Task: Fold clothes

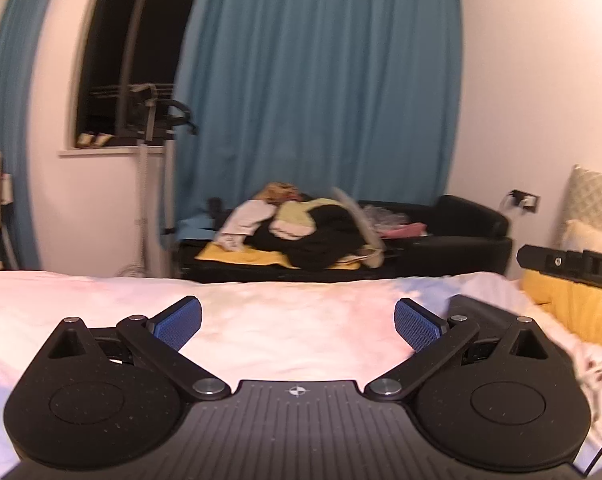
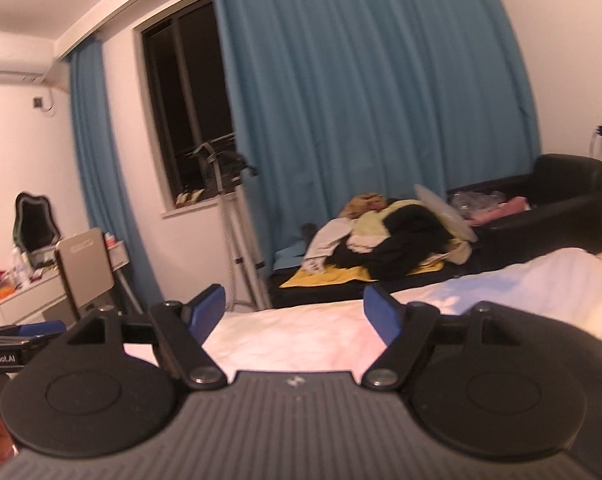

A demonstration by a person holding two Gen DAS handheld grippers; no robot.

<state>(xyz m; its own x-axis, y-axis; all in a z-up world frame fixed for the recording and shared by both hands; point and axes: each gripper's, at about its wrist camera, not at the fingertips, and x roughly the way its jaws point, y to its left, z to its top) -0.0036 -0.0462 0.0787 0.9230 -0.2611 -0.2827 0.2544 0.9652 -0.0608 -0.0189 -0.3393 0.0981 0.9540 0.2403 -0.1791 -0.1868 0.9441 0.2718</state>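
While both the left gripper [image 1: 297, 322] and right gripper [image 2: 294, 312] hang with jaws spread and empty, we see bare bed [image 1: 261, 320] near us and nothing folded. The clothes [image 2: 393, 236] lie heaped far off on the black sofa [image 2: 561, 196], beyond the bed's far edge.
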